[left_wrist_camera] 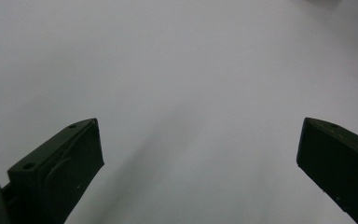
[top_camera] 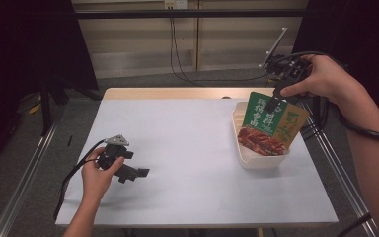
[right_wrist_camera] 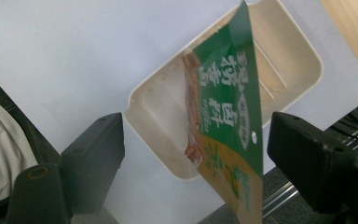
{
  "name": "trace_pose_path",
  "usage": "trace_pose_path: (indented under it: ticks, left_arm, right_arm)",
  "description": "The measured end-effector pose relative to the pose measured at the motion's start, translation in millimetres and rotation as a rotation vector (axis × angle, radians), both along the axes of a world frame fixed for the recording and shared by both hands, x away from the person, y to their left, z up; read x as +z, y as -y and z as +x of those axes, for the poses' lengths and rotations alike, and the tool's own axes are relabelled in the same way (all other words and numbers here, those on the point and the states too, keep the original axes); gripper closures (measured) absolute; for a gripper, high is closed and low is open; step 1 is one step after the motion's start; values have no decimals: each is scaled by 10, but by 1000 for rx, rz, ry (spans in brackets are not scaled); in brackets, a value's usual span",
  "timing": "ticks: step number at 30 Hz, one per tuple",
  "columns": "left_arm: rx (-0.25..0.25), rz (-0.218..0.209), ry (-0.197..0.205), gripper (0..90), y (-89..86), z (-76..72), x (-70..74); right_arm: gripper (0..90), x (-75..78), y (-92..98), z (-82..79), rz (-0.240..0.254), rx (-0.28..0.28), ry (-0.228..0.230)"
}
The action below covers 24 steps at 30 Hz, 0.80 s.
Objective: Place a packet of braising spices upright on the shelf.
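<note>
Standing upright in the white divided tray [top_camera: 240, 148], the green sauce packet [top_camera: 271, 124] leans at the bench's [top_camera: 187, 148] right side.
Right gripper [top_camera: 279, 96] sits at the packet's top edge, jaws apart; left gripper [top_camera: 128, 172] rests low over the bench, jaws wide apart.

Left gripper [top_camera: 137, 174]: black body, boxy, a grey three-cornered plate on top, a thin black cable trailing off it in a loop. Its jaws are flat matte black blocks with small round screw holes near the tips.

Right gripper [top_camera: 272, 102]: black too, with a grey plate angled above and a thicker black cable running back along the forearm. Its jaws are chunky black blocks, one with a brass-ringed hole at the base.

Both forearms bare, no sleeves seen; left hand [top_camera: 96, 168], right hand [top_camera: 321, 76].
</note>
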<state>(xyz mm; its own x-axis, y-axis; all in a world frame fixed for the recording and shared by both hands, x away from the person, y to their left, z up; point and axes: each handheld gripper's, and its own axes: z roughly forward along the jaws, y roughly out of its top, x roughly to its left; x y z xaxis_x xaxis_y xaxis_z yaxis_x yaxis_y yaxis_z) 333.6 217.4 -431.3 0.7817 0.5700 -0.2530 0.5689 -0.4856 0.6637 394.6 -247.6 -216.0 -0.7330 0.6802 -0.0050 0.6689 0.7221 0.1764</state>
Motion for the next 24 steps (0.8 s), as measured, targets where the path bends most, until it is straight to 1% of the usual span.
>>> trace_pose_path:
  ticks: [1,3,4,7,10,12,14,17,18,24]
  left_arm:
    - [6,-6,7,1,5,-3,-2]
    - [-5,-5,2,0,0,-2,10]
    - [2,-4,7,0,2,-7,14]
    - [0,-10,6,0,-9,-9,22]
    - [8,-12,14,0,-10,-16,26]
    - [2,-14,9,0,-17,-16,34]
    - [2,-12,11,1,-18,-15,35]
    - [3,-15,10,0,-20,-14,33]
    - [1,-14,10,1,-21,-14,33]
    - [-1,-12,14,0,-26,-14,36]
  right_arm:
    - [181,7,-25,-4,-2,15,7]
    - [180,7,-88,-15,6,33,1]
    - [179,1,-110,-16,3,39,2]
    - [175,-43,-199,-32,9,65,-2]
    - [172,-109,-278,-38,5,89,-7]
    - [167,-155,-327,-36,7,104,-6]
    - [166,-198,-369,-33,10,119,-15]
    - [161,-270,-427,-38,17,139,-12]
    - [159,-291,-444,-39,18,143,-7]
    - [153,-458,-541,-57,22,173,-16]
